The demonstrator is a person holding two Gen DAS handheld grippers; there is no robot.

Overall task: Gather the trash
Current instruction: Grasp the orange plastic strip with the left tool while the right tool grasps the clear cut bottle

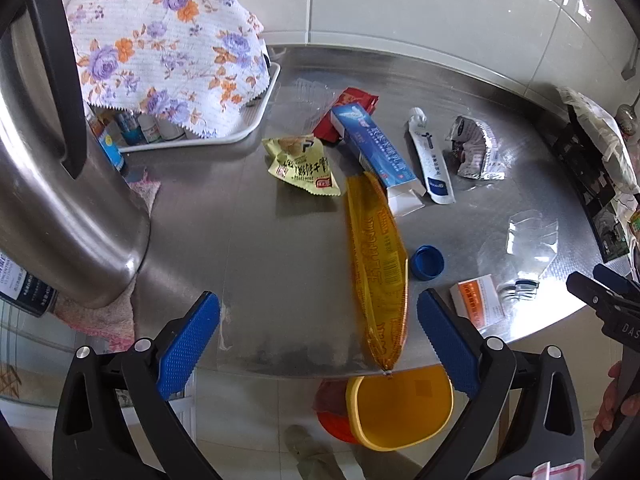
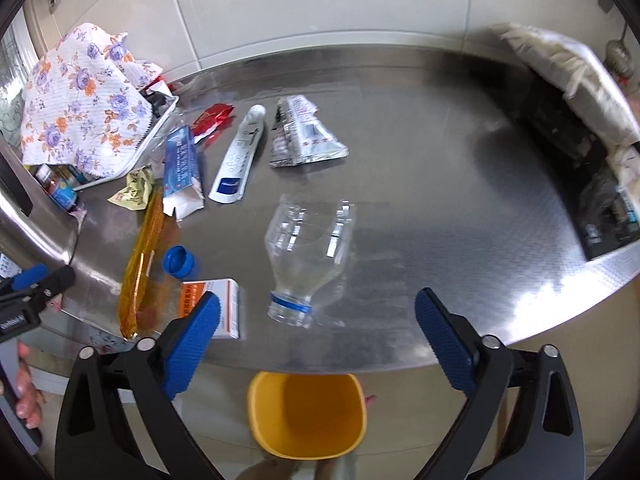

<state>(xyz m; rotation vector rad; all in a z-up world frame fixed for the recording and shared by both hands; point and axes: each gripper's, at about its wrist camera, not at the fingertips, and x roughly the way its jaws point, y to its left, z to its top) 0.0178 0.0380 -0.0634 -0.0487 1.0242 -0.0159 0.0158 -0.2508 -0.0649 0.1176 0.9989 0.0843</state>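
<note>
Trash lies scattered on a steel table (image 1: pixel 280 240): a long orange wrapper (image 1: pixel 376 268), a yellow snack packet (image 1: pixel 304 164), a blue toothpaste box (image 1: pixel 376 148), a white tube (image 1: pixel 430 156), a crumpled silver wrapper (image 1: pixel 476 148), a blue cap (image 1: pixel 428 262), an orange-white carton (image 1: pixel 478 304) and a crushed clear bottle (image 2: pixel 308 256). A yellow bin (image 2: pixel 308 416) stands on the floor below the table edge. My left gripper (image 1: pixel 320 344) hangs open at the near edge, the orange wrapper's end between its fingers. My right gripper (image 2: pixel 316 344) is open just before the bottle's neck.
A steel kettle (image 1: pixel 60 160) stands at the left beside a white tray (image 1: pixel 256 116) of small bottles under a floral cloth (image 1: pixel 168 40). A dark box with a white bag (image 2: pixel 576 100) sits at the right. Tiled wall behind; a hand (image 2: pixel 24 400) holds the other gripper.
</note>
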